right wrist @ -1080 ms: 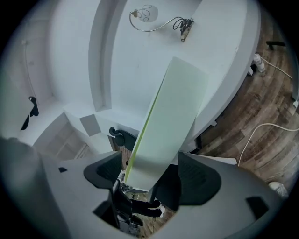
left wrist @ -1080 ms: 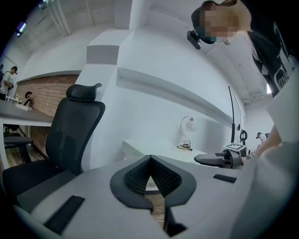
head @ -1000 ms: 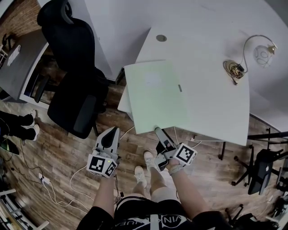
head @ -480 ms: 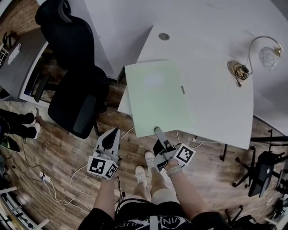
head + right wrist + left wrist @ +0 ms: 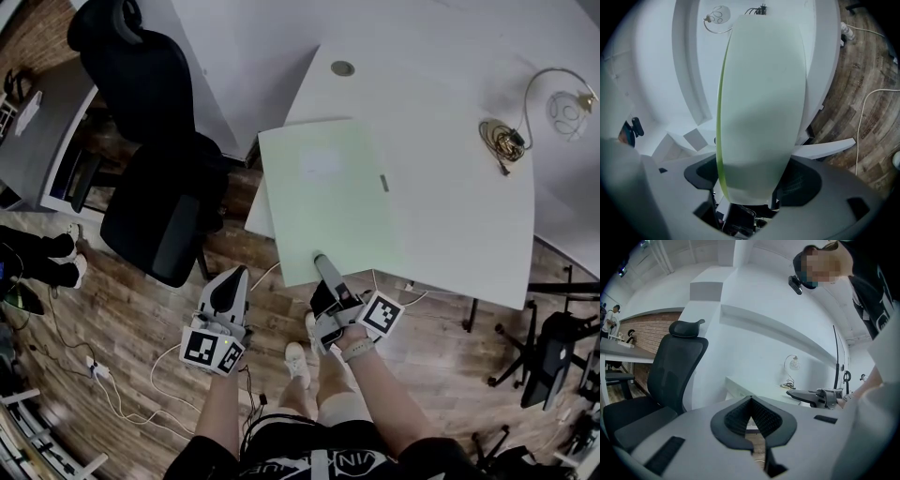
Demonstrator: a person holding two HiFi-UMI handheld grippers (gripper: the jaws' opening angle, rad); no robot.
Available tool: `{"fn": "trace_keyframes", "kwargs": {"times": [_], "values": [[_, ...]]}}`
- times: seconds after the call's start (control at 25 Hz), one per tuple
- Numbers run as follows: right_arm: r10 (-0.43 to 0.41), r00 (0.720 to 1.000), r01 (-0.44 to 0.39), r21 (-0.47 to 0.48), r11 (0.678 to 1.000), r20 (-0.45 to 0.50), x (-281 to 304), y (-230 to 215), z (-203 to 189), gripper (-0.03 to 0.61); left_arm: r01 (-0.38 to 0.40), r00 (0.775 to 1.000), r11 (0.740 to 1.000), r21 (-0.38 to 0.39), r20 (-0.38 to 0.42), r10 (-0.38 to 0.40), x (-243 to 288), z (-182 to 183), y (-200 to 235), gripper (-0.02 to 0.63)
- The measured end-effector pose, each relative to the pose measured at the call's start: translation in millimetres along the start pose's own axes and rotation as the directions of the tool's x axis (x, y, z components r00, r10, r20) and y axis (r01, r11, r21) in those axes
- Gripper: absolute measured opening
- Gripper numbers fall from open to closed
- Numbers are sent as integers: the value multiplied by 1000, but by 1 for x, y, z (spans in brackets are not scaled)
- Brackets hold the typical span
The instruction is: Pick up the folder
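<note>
On the near left corner of the white bench (image 5: 450, 216) lies the pale green flat folder (image 5: 333, 202). Its left side and its near edge reach out past the bench edges, over the floor. A whitish rectangular label (image 5: 321, 164) sits on the far part of its cover, and a small grey tab (image 5: 383, 182) is at its right edge.

The right gripper (image 5: 319, 260) meets the folder at the middle of its near edge. In the right gripper view, the folder (image 5: 759, 103) runs between the two jaws of this gripper (image 5: 750, 187), one jaw on each side of it, so the gripper is pinching the near edge. I cannot tell if the folder is already raised from the bench.

The left gripper (image 5: 234, 274) hangs over the brown wooden plank floor (image 5: 122, 319), to the left of the right one and apart from the folder. In its own view the jaws (image 5: 751, 401) are pressed together at the tips, with nothing between them.

Far right on the bench are a small coil of thin wire (image 5: 502, 141) and a round white lamp (image 5: 567, 112), well apart from the folder. A round grey cap (image 5: 343, 68) is set in the bench beyond the folder. A black office chair (image 5: 159, 159) stands left of the bench, and a white cable (image 5: 122, 398) lies on the floor.
</note>
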State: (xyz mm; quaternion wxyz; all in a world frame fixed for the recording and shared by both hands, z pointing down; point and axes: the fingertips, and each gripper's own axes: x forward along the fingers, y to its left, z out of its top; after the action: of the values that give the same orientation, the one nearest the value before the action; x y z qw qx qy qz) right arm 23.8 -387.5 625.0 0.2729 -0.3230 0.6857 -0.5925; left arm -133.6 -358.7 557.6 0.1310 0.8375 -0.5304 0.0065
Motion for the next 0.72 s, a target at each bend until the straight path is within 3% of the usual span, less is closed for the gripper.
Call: {"fn": "trace_keyframes", "kwargs": {"times": [0.48,0.72], "values": [[-15,1000,14,66,998,20,11,-9,-1,347,-18,1000,1000,-17,-6,18,-5,-8,4,14],[-31,999,31,61,998,10,7,-11,-1,302,-26,1000,1000,-16,-1,25,-9,-7,5,14]]}}
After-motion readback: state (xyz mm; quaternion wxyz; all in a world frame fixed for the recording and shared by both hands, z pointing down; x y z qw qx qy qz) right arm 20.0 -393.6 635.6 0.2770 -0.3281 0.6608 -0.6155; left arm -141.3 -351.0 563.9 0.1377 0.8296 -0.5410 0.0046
